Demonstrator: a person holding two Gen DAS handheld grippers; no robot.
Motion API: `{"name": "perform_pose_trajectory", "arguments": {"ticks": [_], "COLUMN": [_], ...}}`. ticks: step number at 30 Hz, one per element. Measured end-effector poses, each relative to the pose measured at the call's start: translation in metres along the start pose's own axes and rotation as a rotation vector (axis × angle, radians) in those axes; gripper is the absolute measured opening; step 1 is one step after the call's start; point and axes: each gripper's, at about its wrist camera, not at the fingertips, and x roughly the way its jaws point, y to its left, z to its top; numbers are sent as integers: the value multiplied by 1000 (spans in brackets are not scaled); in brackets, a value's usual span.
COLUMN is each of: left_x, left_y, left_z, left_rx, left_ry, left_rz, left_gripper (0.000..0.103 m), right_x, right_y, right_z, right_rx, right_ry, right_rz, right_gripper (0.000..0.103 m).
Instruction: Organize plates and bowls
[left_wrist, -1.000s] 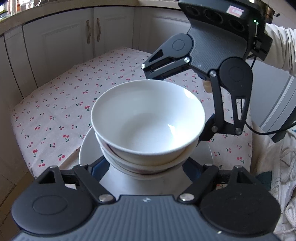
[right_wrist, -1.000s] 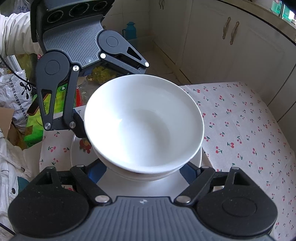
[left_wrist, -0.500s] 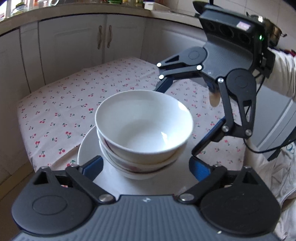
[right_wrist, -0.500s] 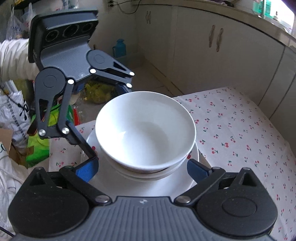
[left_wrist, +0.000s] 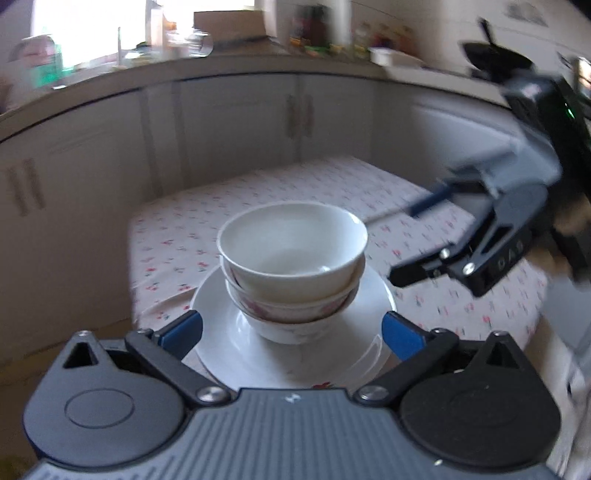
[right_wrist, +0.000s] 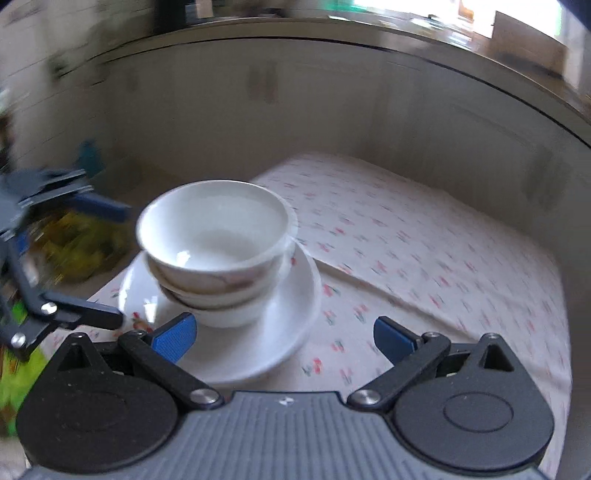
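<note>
A stack of white bowls stands on a white plate on the cherry-print tablecloth. The lower bowls have a floral print. My left gripper is open and empty, drawn back just in front of the plate. My right gripper is open and empty, back from the stack and to the right of the plate. Each gripper shows in the other's view, blurred: the right one, the left one.
White cabinets and a countertop with jars and boxes run behind the table. Green and yellow bags lie on the floor past the table's left edge. Tablecloth extends to the right of the plate.
Both grippers have pulled back and up from the bowl stack, and the right one has swung right. The bowls and plate have stayed put. Both views are now motion-blurred.
</note>
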Motion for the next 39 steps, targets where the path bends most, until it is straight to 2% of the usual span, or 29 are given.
{"name": "perform_pose_trajectory", "arguments": {"ticks": [3,6,9,11,13,16,20,30,39], "left_x": [-8,-10,-9,-15,-21,-30,-39,-62,-76], "left_y": [-14,-35,-59,-76,-89,-93,-95,-106,-111], "left_z": [0,-2,-1,-2,-2,0,1,-1,0], "left_rx": [-64,-119,-120,-76,-78,-182,-302,-344,-327], "left_ry": [-16,-4,34,30,36,38,57,6,-42], "left_rz": [59,192,352,407,407,370,374,389,398], "left_gripper": [102,102,102,102,102,102,102,102,102], "right_x": [-9,-16,-21,-27,-35,-50,-66,-99,-112], "right_y": [-4,-4,3,7,9,10,9,29,38], "right_z": [-13,-25,-39,-48,-56,-64,-70,-65,-65], "right_rx": [149,250,287,299,318,344,369,318,310], "right_ry": [11,21,43,31,36,40,37,-29,-83], "right_rz": [-92,-180,-215,-229,-244,-252,-261,-307,-329], "right_gripper": [103,103,103,103,103,103,103,103,103]}}
